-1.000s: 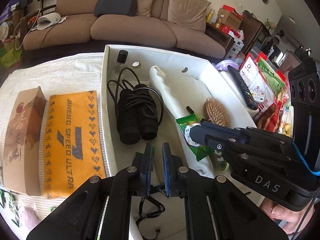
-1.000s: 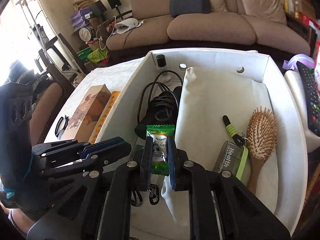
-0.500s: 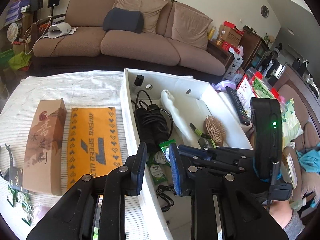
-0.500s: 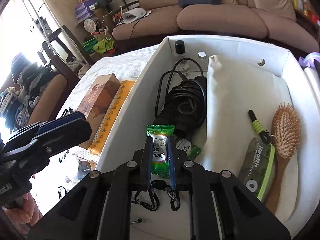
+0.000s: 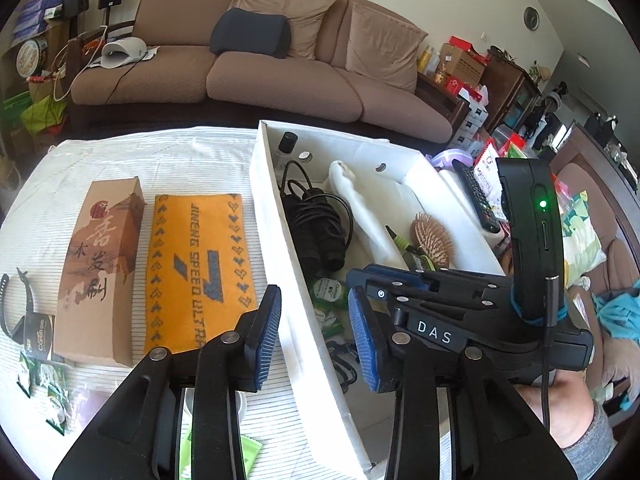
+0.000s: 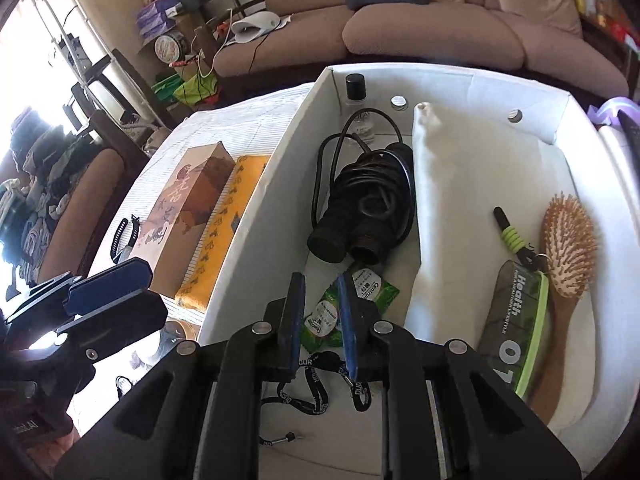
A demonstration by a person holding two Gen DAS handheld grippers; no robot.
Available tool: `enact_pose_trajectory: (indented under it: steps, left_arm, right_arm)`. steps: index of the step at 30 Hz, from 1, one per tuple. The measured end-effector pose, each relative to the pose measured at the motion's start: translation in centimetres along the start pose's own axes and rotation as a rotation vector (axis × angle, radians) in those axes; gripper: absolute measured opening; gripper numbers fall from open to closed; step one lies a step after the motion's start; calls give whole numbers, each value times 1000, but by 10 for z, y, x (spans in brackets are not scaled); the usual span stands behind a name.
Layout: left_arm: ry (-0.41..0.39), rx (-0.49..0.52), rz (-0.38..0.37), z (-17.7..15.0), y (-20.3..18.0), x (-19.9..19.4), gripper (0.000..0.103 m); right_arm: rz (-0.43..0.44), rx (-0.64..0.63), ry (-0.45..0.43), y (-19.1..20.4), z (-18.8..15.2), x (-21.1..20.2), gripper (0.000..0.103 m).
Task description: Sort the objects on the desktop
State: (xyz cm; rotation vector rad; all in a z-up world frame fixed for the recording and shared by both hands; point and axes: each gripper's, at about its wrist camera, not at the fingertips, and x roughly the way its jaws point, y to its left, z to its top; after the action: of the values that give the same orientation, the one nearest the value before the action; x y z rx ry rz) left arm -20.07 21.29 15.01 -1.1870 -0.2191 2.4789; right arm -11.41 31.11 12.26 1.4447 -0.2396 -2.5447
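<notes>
A white storage box (image 5: 280, 216) (image 6: 256, 216) stands on the striped tablecloth. Inside lie a black corded device (image 5: 320, 224) (image 6: 368, 196), a wooden hairbrush (image 6: 568, 240), a green-edged case (image 6: 516, 320), a lanyard (image 6: 316, 380) and green sachets (image 6: 372, 286) (image 5: 330, 290). My right gripper (image 6: 320, 320) is open and empty just above the sachets on the box floor. My left gripper (image 5: 314, 340) is open and empty, raised over the box's left wall.
Left of the box lie an orange towel (image 5: 200, 264), a brown carton (image 5: 100, 256), a black clip (image 5: 16, 304) and small green sachets (image 5: 40, 380). A remote (image 5: 476, 192) and snack bags lie right of the box. A sofa (image 5: 240, 64) stands behind.
My right gripper opened and let the green sachet drop onto the box floor. My left gripper opened wider and pulled back and up, away from the box interior.
</notes>
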Motion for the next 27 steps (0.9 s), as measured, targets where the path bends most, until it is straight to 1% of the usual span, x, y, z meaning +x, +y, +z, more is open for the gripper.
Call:
enact_pose_trajectory:
  steps: [2,3,4,5,6,7,9,10,12,14,15,16,17,18,19,20,22,27]
  left_arm:
    - [4,9,-1,-3,-6,-1,41]
    - [3,14,5,-4,-9,-2,54]
    - [-1,20,15,-6,-12,-4,70]
    - [-10,25,20,-8,-15,-6,76]
    - [-19,30,18,-10,-17,-10,81]
    - [-23,33,17,-12,-20,-12,81]
    - [-20,37,19,-15,-24,-16,81]
    - [-19,39,20,-17,-26,-18,82]
    - [-18,42,20,-20,-31,-21,84]
    - [-20,44,28,-24,-35,-25,86]
    - [-20,42,31,-26,-36,-26,89]
    - [-21,39,33,-27,-37,-28,94]
    - [-23,35,32,-29,-38,-30,95]
    - [-23,31,26,-31,-38,-32,97]
    - [-23,27,25,-33,-39,-34,101]
    - [-26,25,27,-35,-39,-36,103]
    - [-28,26,26,-38,-41,-40,103]
    - [-10,45,45,-45,-48,-44,103]
  right_arm:
    - [-22,-13,-3,1,-4,-8,19]
    - [-33,-15,-7,0,-6,-12,19]
    - [-46,-16,-13,-1,-8,-17,23]
    - [-57,-18,-20,-1,-10,-22,29]
    - [-69,-20,-28,-2,-13,-27,31]
    - [-85,-23,-35,-3,-15,-32,34]
    - [-113,-34,-47,-3,-20,-41,35]
    - [-124,-38,-50,-4,-23,-46,38]
    - [-138,-38,-59,-6,-28,-54,49]
    - [-155,-36,-68,-9,-34,-62,64]
    - [-161,-33,-70,-12,-37,-66,69]
    - [-164,-29,-72,-14,-39,-70,76]
    - [-168,-23,-75,-17,-41,-73,83]
    - [-172,-16,-77,-19,-44,-77,86]
    - [-173,-9,-80,-21,-46,-80,92]
    - [-174,-4,-82,-23,-48,-83,97]
    - [-178,4,-87,-27,-52,-89,102]
    - [-171,6,-92,-30,-62,-102,103]
